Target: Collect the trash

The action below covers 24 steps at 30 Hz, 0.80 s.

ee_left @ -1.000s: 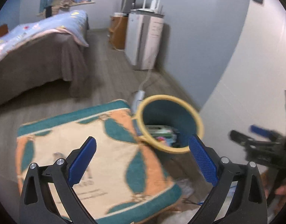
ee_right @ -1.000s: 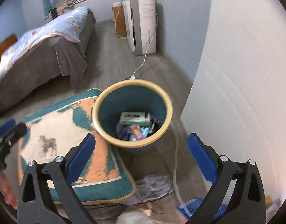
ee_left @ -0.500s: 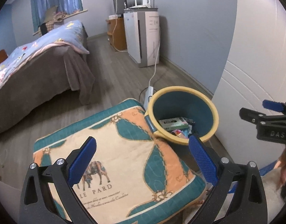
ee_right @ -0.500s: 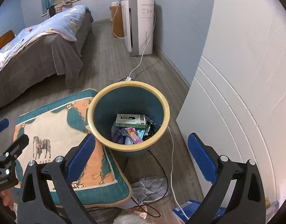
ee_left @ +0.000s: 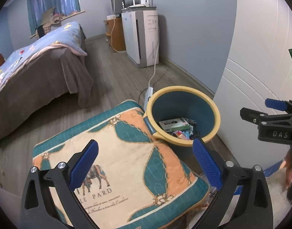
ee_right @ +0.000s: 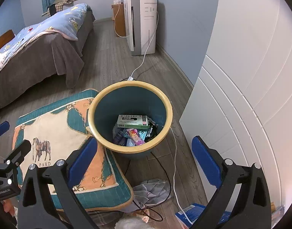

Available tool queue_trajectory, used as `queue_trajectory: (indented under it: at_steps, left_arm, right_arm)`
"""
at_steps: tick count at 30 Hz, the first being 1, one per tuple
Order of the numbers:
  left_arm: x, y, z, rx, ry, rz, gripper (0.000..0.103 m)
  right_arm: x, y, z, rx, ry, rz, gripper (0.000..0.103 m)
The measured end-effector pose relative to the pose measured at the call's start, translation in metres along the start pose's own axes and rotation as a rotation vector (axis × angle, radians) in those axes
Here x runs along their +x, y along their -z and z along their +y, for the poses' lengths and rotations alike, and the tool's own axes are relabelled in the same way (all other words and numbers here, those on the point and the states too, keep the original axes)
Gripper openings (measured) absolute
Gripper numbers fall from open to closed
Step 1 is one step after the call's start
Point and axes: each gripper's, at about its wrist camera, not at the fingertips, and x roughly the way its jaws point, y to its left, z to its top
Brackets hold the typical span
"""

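Note:
A teal bin with a yellow rim (ee_right: 166,103) (ee_left: 216,114) stands on the wood floor by a white cabinet. Inside lie a green medicine box (ee_right: 132,121) (ee_left: 173,124) and several wrappers (ee_right: 135,137). My left gripper (ee_left: 146,164) is open and empty above a patterned cushion (ee_left: 127,152). My right gripper (ee_right: 144,156) is open and empty, held above the bin's near rim. A crumpled grey tissue (ee_right: 151,189) and a blue box (ee_right: 191,212) lie on the floor below the right gripper.
The cushion (ee_right: 50,133) leans against the bin's left side. A white cable (ee_right: 174,162) and black cables (ee_right: 161,171) run across the floor. A bed (ee_right: 37,43) stands at the left, a white air purifier (ee_right: 142,24) at the back, the white cabinet (ee_right: 241,95) at the right.
Both grippers have pulled back and up from the bin, so it looks smaller and farther. Both stay open and empty.

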Motion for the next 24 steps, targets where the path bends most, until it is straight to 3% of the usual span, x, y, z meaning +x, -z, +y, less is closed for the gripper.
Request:
queue_trajectory:
  at_steps: [24]
  left_arm:
    - [0.0003,-0.0014,0.0041,-0.016,0.009,0.008,0.098]
  right_arm:
    - [0.0009,-0.0005,0.0008,-0.007,0.013,0.01,0.098]
